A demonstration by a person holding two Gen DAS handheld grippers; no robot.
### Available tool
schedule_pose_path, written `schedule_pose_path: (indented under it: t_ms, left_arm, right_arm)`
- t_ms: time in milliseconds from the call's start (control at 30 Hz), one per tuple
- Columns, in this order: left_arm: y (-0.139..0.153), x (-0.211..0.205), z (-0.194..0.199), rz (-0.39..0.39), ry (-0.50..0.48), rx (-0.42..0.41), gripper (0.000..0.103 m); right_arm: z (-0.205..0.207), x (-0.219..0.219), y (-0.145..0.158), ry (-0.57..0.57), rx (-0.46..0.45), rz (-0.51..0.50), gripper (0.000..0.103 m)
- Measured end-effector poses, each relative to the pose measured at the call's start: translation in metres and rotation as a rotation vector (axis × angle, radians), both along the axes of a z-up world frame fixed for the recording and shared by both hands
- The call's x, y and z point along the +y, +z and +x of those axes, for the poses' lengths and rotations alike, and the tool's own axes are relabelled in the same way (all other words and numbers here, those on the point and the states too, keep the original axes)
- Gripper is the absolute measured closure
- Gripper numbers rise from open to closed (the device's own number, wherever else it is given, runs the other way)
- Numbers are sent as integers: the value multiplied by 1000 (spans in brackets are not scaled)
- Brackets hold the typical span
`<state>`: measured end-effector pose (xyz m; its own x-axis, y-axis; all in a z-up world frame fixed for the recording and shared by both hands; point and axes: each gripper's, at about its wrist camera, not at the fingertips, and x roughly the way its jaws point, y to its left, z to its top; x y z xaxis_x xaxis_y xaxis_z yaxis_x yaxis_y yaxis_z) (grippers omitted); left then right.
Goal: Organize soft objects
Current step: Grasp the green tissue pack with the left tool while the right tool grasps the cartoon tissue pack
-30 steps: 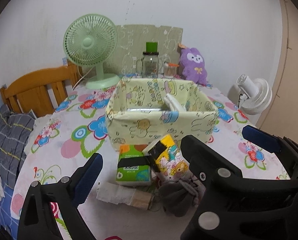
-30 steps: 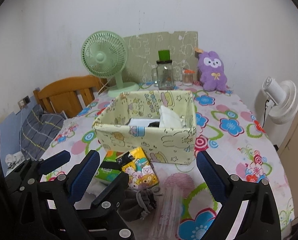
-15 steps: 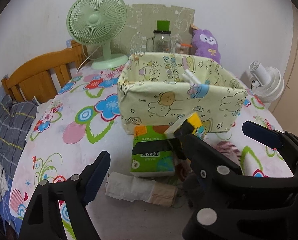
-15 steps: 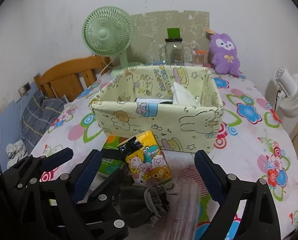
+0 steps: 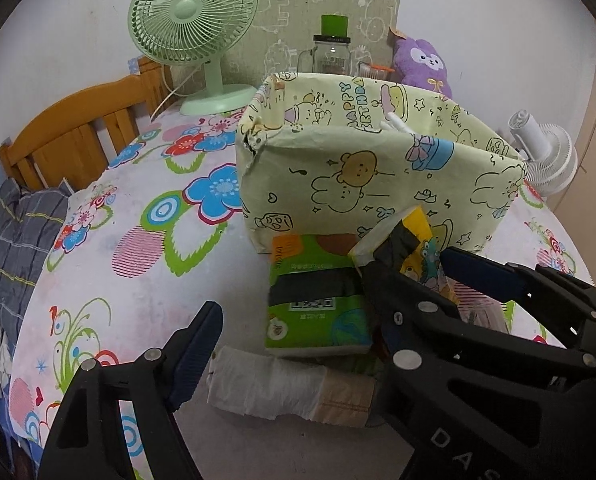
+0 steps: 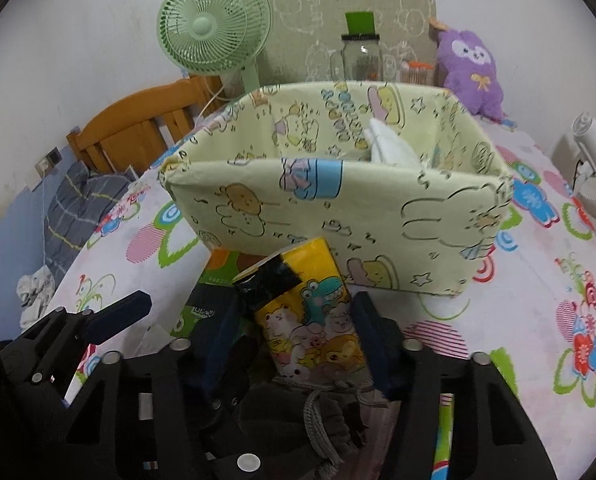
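A pale green cartoon-print storage box [image 5: 378, 184] [image 6: 338, 216] stands mid-table with white tissue [image 6: 390, 148] inside. In front of it lie a green tissue pack [image 5: 318, 304], a yellow cartoon tissue pack [image 6: 314, 312], a white rolled cloth [image 5: 289, 388] and a grey drawstring pouch [image 6: 330, 420]. My right gripper [image 6: 298, 332] straddles the yellow pack, its fingers close on both sides; contact is unclear. My left gripper [image 5: 293, 320] is open over the green pack; my right gripper's black frame [image 5: 478, 340] hides its right finger there, and its blue pad [image 6: 117, 316] shows in the right wrist view.
At the back stand a green desk fan [image 5: 193, 20], a glass jar with a green lid [image 5: 332, 52] and a purple plush [image 5: 422, 60]. A white fan [image 5: 546, 156] is at the right edge. A wooden chair [image 5: 77, 136] stands left of the floral tablecloth [image 5: 137, 240].
Both grippers have moved forward and down toward the packs. The right gripper's fingers have narrowed from wide open to either side of the yellow pack.
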<state>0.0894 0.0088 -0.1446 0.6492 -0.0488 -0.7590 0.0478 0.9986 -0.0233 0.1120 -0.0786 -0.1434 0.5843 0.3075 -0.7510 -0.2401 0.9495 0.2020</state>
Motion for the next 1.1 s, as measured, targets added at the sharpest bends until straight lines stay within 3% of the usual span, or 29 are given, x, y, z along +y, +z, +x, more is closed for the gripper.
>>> schedule_pose_path:
  t_ms: [267, 433, 533, 600, 1100]
  left_arm:
    - [-3, -4, 7, -10, -7, 10, 20]
    - [-8, -6, 13, -20, -12, 27, 27]
    - [-14, -5, 17, -30, -3, 51, 37]
    - [-14, -4, 18, -54, -20, 49, 48]
    - [0, -8, 12, -35, -17, 14, 54]
  right_arm:
    - [-5, -4, 6, -12, -35, -9, 63]
    - [-5, -8, 5, -30, -31, -6, 64]
    - [-4, -7, 4, -33, -31, -12, 64]
    - [-4, -7, 4, -37, -28, -7, 64]
    - [-8, -12, 9, -52, -29, 27, 66]
